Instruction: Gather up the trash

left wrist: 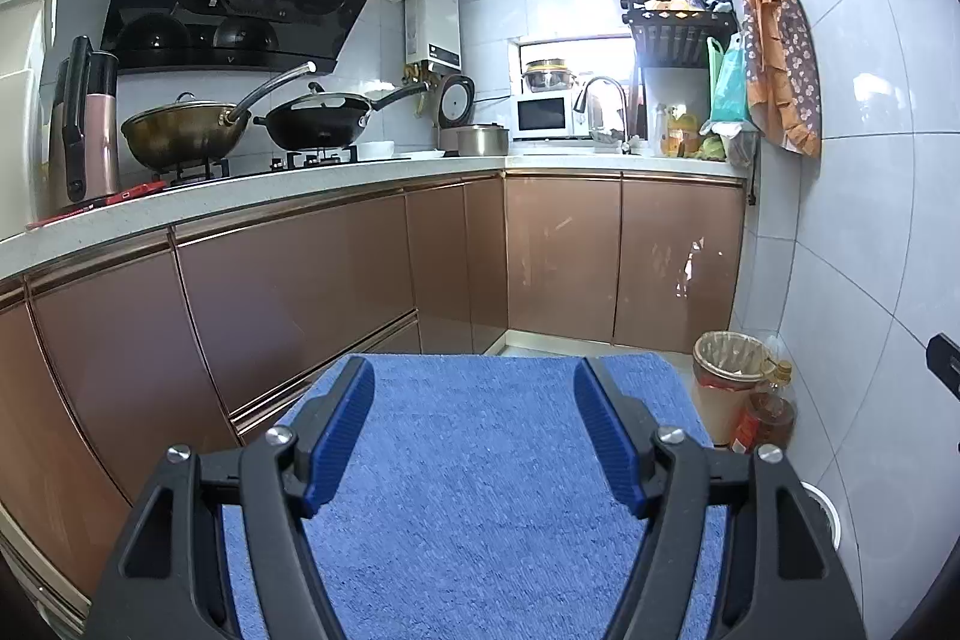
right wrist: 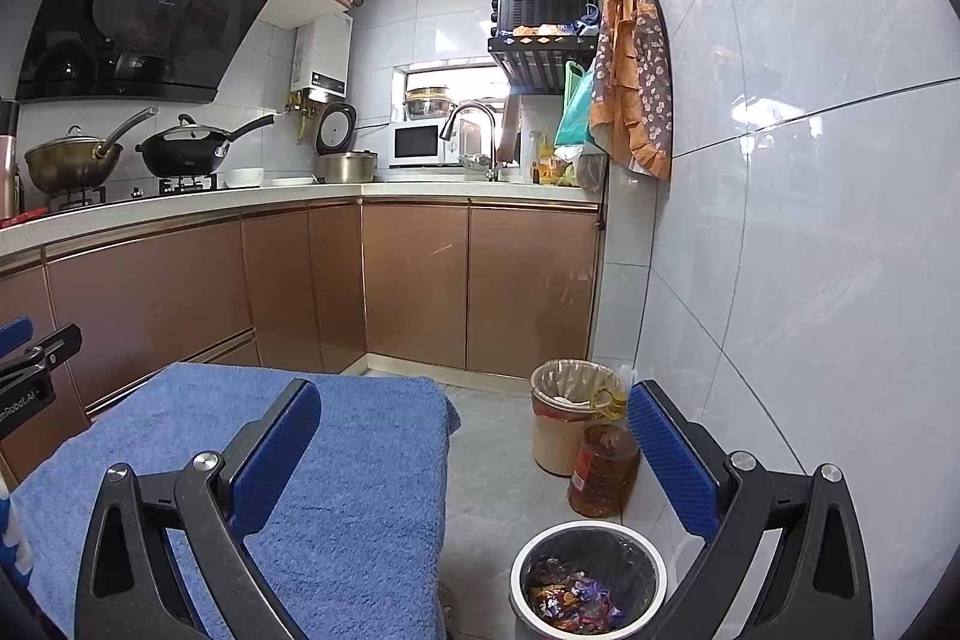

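Note:
A small round bin (right wrist: 588, 580) with a black liner stands on the floor, low in the right wrist view, and holds several bright candy wrappers (right wrist: 570, 601). My right gripper (right wrist: 474, 415) hangs open above and just behind it, nothing between its blue pads. My left gripper (left wrist: 474, 400) is open too, over a blue towel (left wrist: 480, 490) that covers a flat surface; no trash lies on the towel. The rim of the small bin (left wrist: 825, 511) shows at the right edge of the left wrist view. The left gripper's tip (right wrist: 24, 346) pokes in at the left.
A beige lined bin (right wrist: 567, 418) and a bottle of amber oil (right wrist: 603, 466) stand against the tiled wall on the right. Copper-fronted cabinets (left wrist: 300, 292) run along the left and back under a counter with woks, a rice cooker, a microwave and a sink.

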A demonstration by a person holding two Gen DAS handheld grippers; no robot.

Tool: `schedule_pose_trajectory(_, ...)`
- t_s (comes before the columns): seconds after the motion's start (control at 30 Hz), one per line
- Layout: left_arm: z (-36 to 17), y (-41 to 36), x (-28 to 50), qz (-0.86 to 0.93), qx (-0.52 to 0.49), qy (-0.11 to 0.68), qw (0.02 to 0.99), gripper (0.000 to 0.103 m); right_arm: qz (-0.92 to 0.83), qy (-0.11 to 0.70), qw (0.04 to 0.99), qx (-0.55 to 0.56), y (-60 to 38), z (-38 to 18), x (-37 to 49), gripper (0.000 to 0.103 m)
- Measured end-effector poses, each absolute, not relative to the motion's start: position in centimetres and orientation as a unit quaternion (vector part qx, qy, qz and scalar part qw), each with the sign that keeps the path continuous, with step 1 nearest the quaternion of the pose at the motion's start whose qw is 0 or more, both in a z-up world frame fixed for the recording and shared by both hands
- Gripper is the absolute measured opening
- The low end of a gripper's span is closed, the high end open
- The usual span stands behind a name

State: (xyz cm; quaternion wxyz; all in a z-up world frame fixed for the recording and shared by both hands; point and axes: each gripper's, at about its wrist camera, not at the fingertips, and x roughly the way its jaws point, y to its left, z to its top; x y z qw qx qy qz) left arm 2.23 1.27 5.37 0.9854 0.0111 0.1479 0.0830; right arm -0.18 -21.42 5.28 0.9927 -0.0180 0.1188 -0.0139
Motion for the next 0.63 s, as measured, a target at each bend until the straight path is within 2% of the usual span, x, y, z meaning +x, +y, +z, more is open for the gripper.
schedule_pose_trajectory(0.63, 4.2, 0.7, 3.3, 0.065, 0.012, 0.167, 0.984, 0.068, -0.016, 0.135, 0.991, -0.012, -21.9, 4.1, 0.7, 0.103)
